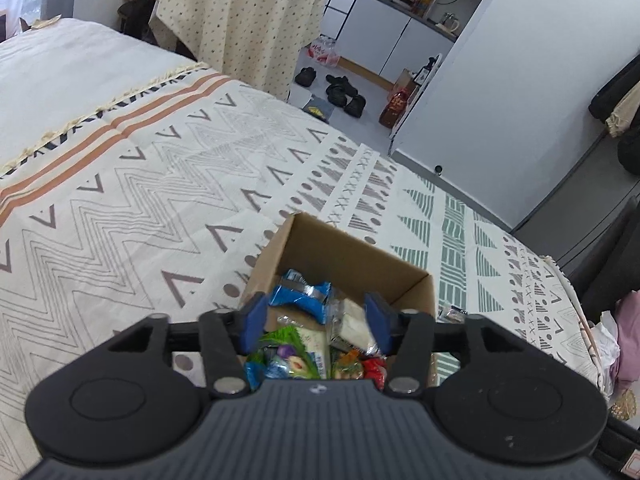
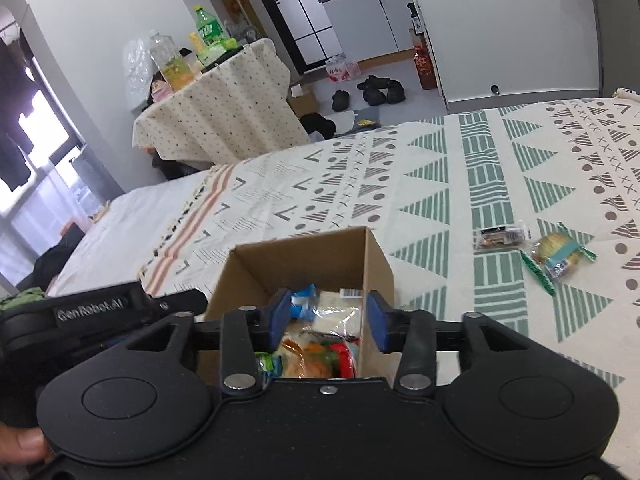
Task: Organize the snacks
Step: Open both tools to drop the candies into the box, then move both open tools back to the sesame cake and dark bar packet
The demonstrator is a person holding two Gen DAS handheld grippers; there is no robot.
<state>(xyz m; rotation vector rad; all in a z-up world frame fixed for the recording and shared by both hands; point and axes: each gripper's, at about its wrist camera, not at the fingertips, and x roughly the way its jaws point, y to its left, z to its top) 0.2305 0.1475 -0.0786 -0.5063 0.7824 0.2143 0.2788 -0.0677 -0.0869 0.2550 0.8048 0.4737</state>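
Both grippers hover over the cardboard box (image 2: 304, 268), jaws spread wide with nothing held. The right gripper (image 2: 327, 318) is the nearer one to what's left out: two wrapped snacks on the bedspread (image 2: 440, 184), off to its right and well apart from the box. The dark snack packet (image 2: 502, 237) lies crosswise; the round cookie pack (image 2: 557, 257), green-edged, sits just beside it, angled. The left gripper (image 1: 316, 322) looks into the box, already pretty full of packets.

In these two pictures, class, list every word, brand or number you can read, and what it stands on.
"GenRobot.AI": on the left gripper's body, in the right wrist view.
Snack packets in the cardboard box: print too blurred.
Two packets on the bedspread: too small.
Green bottle and pink pack on the floor: labels unreadable.
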